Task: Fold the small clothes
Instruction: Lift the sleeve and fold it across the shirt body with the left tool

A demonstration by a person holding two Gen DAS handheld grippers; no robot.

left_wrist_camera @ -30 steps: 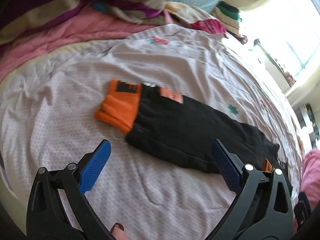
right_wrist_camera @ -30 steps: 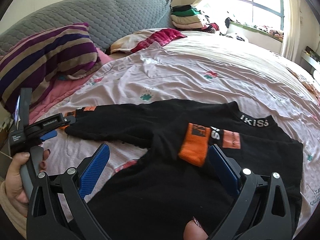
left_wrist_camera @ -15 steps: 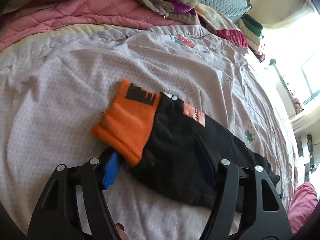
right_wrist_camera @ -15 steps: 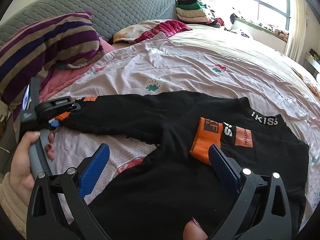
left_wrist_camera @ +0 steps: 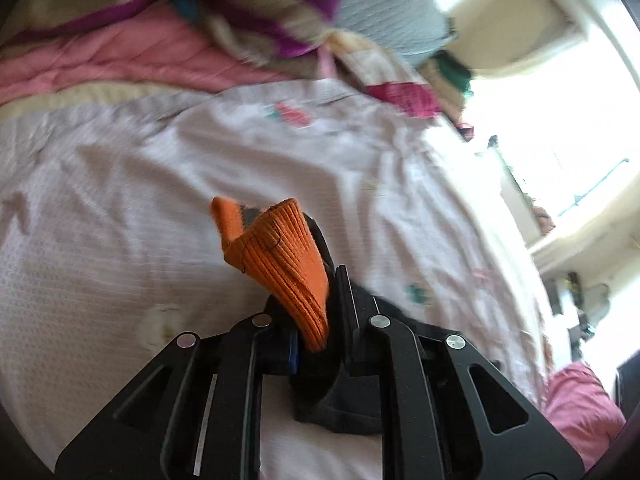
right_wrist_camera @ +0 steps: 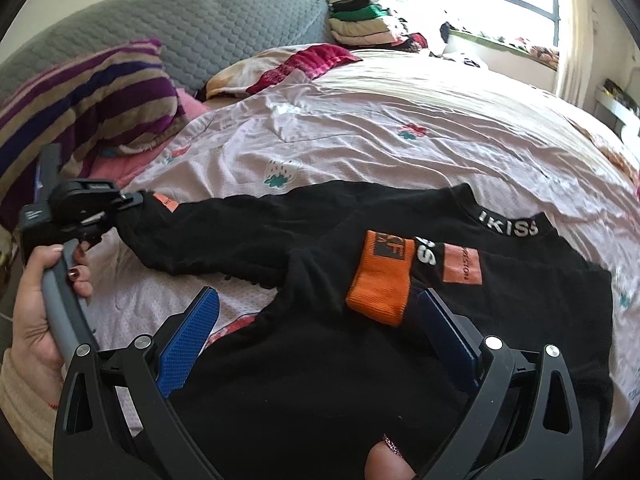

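Observation:
A black sweater with orange cuffs lies spread on the bed sheet. My left gripper has its jaws closing, with the orange cuff of one sleeve pinched between them and raised off the sheet. The right wrist view shows that left gripper at the far left, pulling the black sleeve out straight. My right gripper hovers open over the sweater's body. The other orange cuff lies folded across the chest, just beyond the right fingertip.
A striped purple pillow and a pink quilt lie at the head of the bed, against a grey padded headboard. Folded clothes are stacked by the bright window. A person's hand holds the left gripper's handle.
My left gripper went from wide open to clamped on the orange cuff, then lifted it off the sheet. My right gripper stayed open and edged closer to the sweater.

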